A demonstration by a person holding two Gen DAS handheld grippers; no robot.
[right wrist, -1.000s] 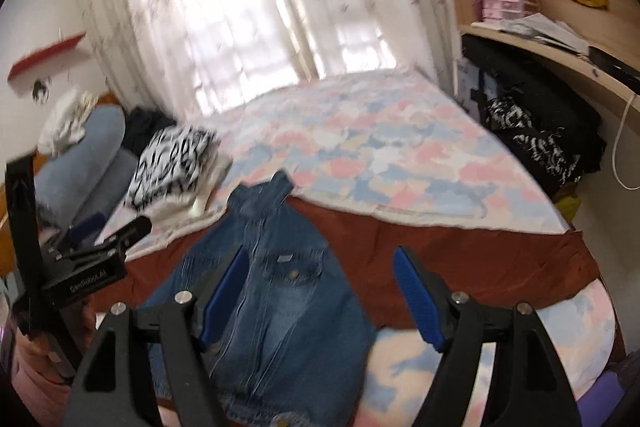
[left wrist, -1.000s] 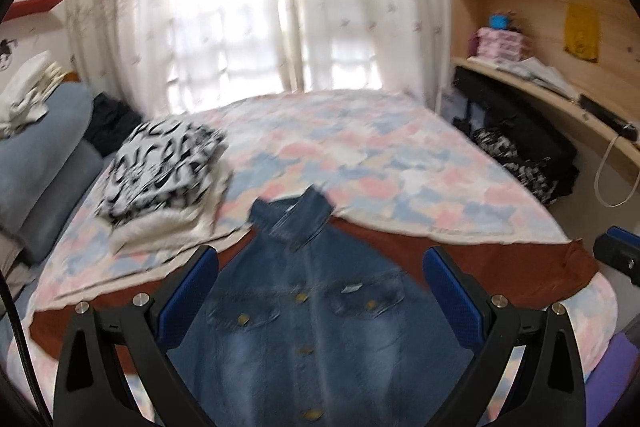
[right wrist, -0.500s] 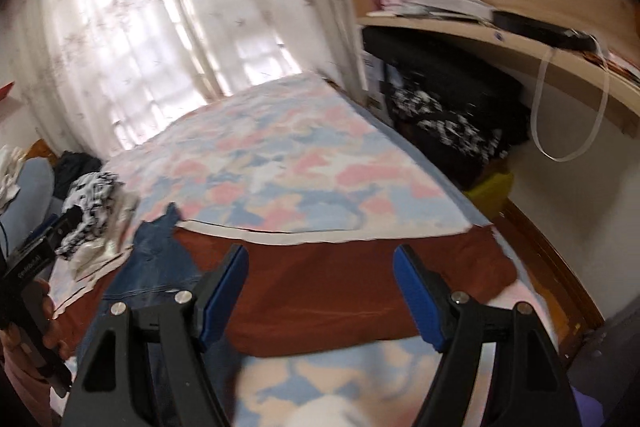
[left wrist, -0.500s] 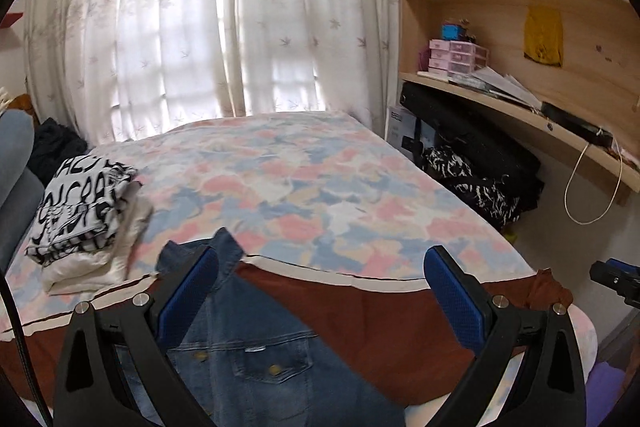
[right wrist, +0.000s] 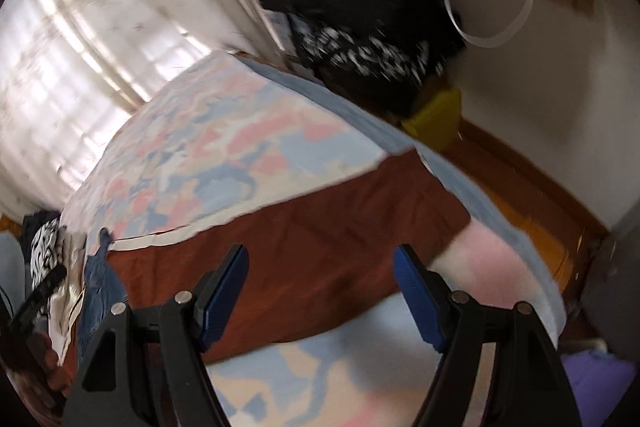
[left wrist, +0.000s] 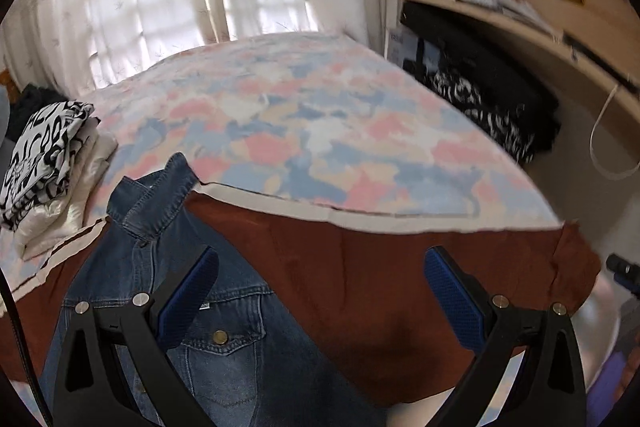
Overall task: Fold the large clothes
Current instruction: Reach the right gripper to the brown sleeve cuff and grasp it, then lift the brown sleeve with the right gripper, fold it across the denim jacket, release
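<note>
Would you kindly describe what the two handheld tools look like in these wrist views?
Both look alike. The left tool and the right tool each have two black, angular plastic fingers with triangular cut-outs and silver screw heads. The inner faces carry blue textured pads. A thin black cable runs along the left view's edge.

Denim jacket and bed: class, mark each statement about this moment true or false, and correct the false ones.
1. The denim jacket lies partly on a rust-brown cloth. True.
2. The left gripper is clamped on the jacket collar. False: its jaws stand open, holding nothing.
3. A folded black-and-white patterned garment sits on the bed. True.
4. The right gripper holds the brown cloth. False: its jaws are open and empty.
</note>
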